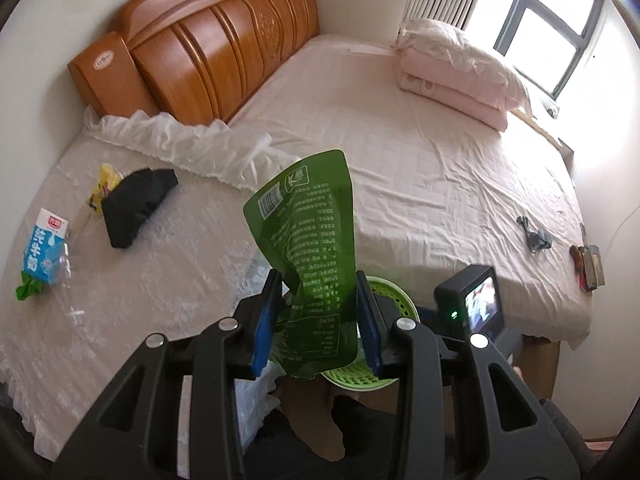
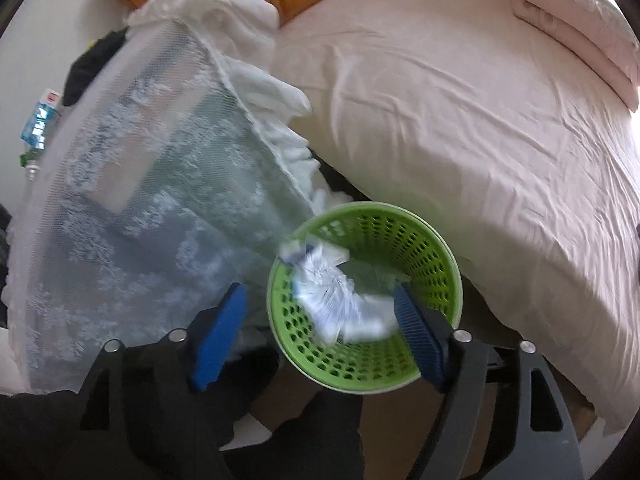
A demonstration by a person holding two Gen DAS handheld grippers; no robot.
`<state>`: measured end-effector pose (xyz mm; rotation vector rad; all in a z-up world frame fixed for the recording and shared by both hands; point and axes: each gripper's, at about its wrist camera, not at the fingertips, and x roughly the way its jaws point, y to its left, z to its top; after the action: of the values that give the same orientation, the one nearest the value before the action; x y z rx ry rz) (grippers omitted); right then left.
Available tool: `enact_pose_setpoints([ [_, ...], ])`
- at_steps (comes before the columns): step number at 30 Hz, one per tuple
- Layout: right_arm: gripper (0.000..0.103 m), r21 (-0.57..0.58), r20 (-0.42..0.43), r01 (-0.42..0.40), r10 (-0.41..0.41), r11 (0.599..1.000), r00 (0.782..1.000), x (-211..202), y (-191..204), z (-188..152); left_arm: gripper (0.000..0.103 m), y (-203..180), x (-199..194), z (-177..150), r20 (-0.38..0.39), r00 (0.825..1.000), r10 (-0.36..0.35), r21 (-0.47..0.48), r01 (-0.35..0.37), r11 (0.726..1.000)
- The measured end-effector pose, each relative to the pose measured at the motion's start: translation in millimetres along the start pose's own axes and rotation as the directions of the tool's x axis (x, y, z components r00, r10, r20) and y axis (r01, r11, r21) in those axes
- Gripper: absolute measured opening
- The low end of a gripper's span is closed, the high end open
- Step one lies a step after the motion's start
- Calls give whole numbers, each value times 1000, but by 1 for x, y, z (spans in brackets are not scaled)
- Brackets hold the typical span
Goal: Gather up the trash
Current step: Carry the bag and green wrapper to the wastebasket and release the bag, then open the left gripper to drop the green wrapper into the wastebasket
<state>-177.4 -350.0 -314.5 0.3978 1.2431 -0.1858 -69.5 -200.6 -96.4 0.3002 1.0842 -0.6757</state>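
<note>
My left gripper (image 1: 316, 316) has its jaws wide apart around a green snack pouch (image 1: 308, 240), which stands tilted between the blue pads above the green mesh bin (image 1: 384, 300). My right gripper (image 2: 320, 332) is open over the same bin (image 2: 432, 248); a white and blue wrapper (image 2: 336, 296), blurred, sits between the pads and the bin's mouth. On the lace-covered side table lie a blue milk carton (image 1: 42, 248), a yellow wrapper (image 1: 102, 188) and a black bag (image 1: 136, 204).
A pink-sheeted bed (image 1: 440, 160) with a wooden headboard (image 1: 208, 40) fills the right. Folded pink bedding (image 1: 460, 76) lies by the window. Small tools (image 1: 588, 264) lie at the bed's far edge. The other gripper's camera (image 1: 472, 304) is just right of the bin.
</note>
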Motion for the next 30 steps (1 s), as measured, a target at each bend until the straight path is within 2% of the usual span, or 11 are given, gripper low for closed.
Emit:
enact_pose_setpoints([
  [1, 95, 11, 18, 6, -6, 1000, 1000, -6, -3, 0, 36, -2, 4, -1, -10, 1000, 1, 1, -1, 1000],
  [2, 97, 27, 39, 9, -10, 1000, 999, -14, -7, 0, 36, -5, 9, -3, -25, 1000, 1, 1, -1, 1000],
  [6, 98, 98, 98, 29, -39, 995, 994, -47, -35, 4, 36, -15, 33, -10, -91, 996, -20, 8, 21, 1000],
  [11, 100, 171, 185, 83, -115, 982, 976, -92, -76, 11, 38, -40, 58, -17, -150, 987, -65, 41, 72, 997],
  [12, 101, 184, 202, 95, -132, 978, 970, -101, -84, 12, 43, -48, 63, -19, -162, 984, -80, 63, 91, 994],
  [14, 101, 201, 216, 107, -151, 974, 965, -110, -95, 13, 78, -61, 67, -21, -171, 982, -84, 97, 102, 990],
  [17, 101, 226, 238, 107, -161, 968, 958, -122, -107, 15, 92, -80, 63, -24, -144, 984, -100, 157, 123, 980],
  [22, 101, 226, 259, 113, -171, 968, 951, -129, -111, 21, 95, -96, 60, -22, -127, 988, -91, 211, 116, 971],
  [30, 101, 164, 272, 108, -150, 981, 951, -129, -96, 35, 95, -86, 52, -16, -97, 992, -86, 187, 103, 977],
])
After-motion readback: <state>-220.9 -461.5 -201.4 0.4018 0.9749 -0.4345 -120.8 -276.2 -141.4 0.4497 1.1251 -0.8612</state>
